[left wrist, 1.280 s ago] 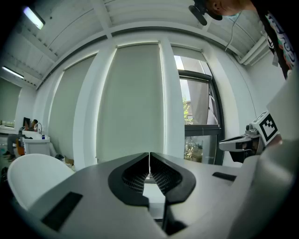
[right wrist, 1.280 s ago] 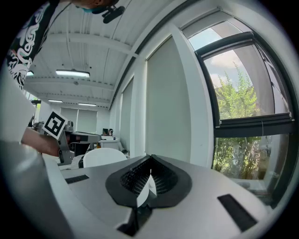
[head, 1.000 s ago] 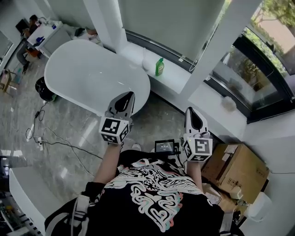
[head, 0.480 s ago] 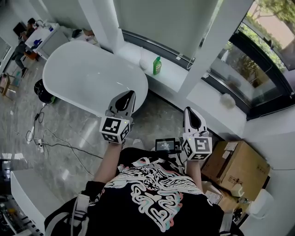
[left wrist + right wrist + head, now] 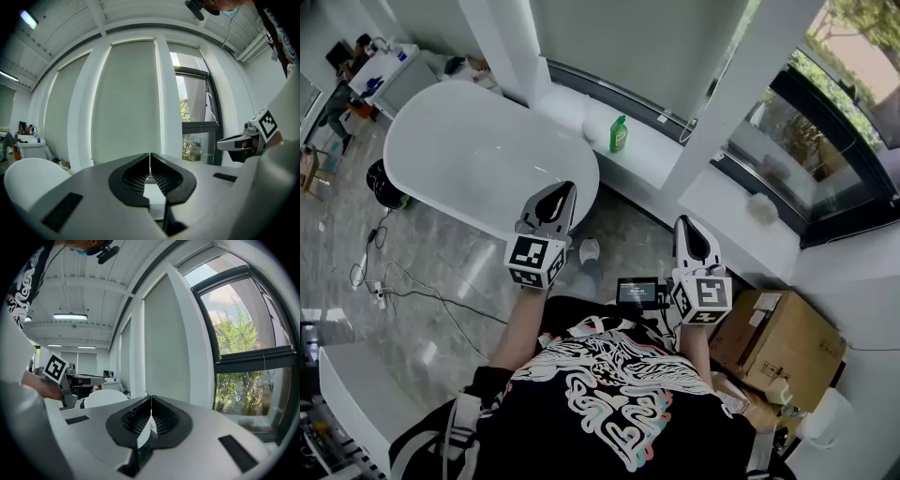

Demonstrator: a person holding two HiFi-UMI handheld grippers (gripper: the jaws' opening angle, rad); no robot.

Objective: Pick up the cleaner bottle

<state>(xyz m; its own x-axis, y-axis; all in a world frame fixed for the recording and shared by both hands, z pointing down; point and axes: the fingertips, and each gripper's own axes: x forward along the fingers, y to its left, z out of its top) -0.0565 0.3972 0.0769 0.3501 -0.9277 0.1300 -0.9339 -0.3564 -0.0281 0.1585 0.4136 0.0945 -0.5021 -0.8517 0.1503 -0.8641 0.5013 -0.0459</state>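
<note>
Cleaner bottle (image 5: pixel 620 133), green: is set upright on the ledge (image 5: pixel 661 157) just beyond the bathtub (image 5: pixel 441 141). Left gripper (image 5: pixel 565 189) and right gripper (image 5: pixel 684 223): are held clenched and empty, on the bathtub's near side, well apart from the bottle.

The cleaner bottle (image 5: pixel 620 134) stands on the window ledge (image 5: pixel 656 155) ahead of me, just behind the bathtub's (image 5: pixel 581 173) right end. My left gripper (image 5: pixel 565 188) hangs before the tub's near rim, my right gripper (image 5: pixel 684 222) well to its right, and a cardboard box (image 5: pixel 783 342) lies further right, nearer me

Label on the cleaner bottle (image 5: pixel 619 134) is too small to read.
</note>
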